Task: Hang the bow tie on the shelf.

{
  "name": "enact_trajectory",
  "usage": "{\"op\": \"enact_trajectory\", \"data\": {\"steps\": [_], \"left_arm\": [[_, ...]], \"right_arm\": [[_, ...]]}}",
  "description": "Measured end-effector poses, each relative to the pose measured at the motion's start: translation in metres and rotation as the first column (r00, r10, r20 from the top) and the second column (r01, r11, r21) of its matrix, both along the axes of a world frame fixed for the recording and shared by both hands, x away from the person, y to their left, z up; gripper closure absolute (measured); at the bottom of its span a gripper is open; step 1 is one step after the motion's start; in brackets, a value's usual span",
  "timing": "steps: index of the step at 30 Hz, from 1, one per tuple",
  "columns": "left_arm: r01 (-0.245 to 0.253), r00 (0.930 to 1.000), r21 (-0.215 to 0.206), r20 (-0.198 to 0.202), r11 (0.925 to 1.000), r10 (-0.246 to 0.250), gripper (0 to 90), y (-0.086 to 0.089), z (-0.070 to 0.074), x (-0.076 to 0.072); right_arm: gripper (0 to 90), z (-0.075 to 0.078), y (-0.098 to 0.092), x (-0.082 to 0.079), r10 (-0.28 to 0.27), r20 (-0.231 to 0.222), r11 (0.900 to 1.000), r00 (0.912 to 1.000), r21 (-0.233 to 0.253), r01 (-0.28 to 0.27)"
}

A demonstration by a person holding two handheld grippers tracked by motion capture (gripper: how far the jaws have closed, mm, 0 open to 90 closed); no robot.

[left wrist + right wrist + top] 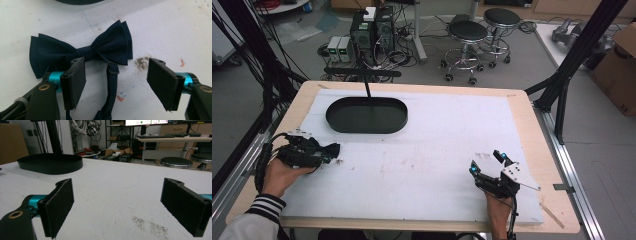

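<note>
Two hand-held black grippers, left gripper and right gripper, with flat black foam-faced jaws, teal fittings, brass screws, black cables; black-and-white striped sleeve cuff.

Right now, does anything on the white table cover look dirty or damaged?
Yes. A dark, gritty smudge stains the white foam cover beside the navy fabric bow tie, with small red and blue marks nearby.

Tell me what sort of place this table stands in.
Most likely a lab or workshop. Desktop computers sit on the floor amid tangled cables, round stools stand behind the table, and a desk with a monitor shows in the right gripper view.
</note>
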State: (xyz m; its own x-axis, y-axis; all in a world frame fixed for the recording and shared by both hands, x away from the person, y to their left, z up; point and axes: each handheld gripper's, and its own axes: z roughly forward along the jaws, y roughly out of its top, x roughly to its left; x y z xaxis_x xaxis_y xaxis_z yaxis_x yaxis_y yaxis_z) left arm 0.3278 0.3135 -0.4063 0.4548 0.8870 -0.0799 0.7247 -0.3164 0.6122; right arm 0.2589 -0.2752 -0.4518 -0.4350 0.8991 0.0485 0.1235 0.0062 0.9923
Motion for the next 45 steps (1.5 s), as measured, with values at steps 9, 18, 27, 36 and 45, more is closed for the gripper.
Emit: {"op": "enact_trajectory", "data": {"steps": [9,18,27,36,45], "left_arm": [[0.004,0.9988,0.000,-0.050,1.0000,-0.004,40.4,-0.003,-0.003,0.005],[-0.007,0.9953,0.008,-0.097,0.9999,0.008,53.0,-0.007,-0.006,0.009],[-0.032,0.9923,-0.013,-0.121,0.9994,0.030,69.2,-0.006,-0.007,0.012],[-0.036,0.9906,-0.010,-0.132,0.9993,0.035,84.8,-0.005,-0.007,0.012],[-0.044,0.9942,-0.016,-0.099,0.9989,0.042,86.8,-0.003,-0.004,0.009]], "right_arm": [[10.5,0.000,0.000,0.000,0.000,0.001,1.000,1.0000,0.001,0.000],[10.5,0.000,0.000,0.000,-0.001,0.000,1.000,1.0000,0.004,0.001],[10.5,0.000,0.000,-0.001,-0.001,0.001,1.000,1.0000,0.008,0.001],[10.5,0.000,0.000,-0.001,-0.002,0.001,1.000,1.0000,0.007,0.002],[10.5,0.000,0.000,-0.001,-0.002,0.001,1.000,1.0000,0.008,0.002]]}}
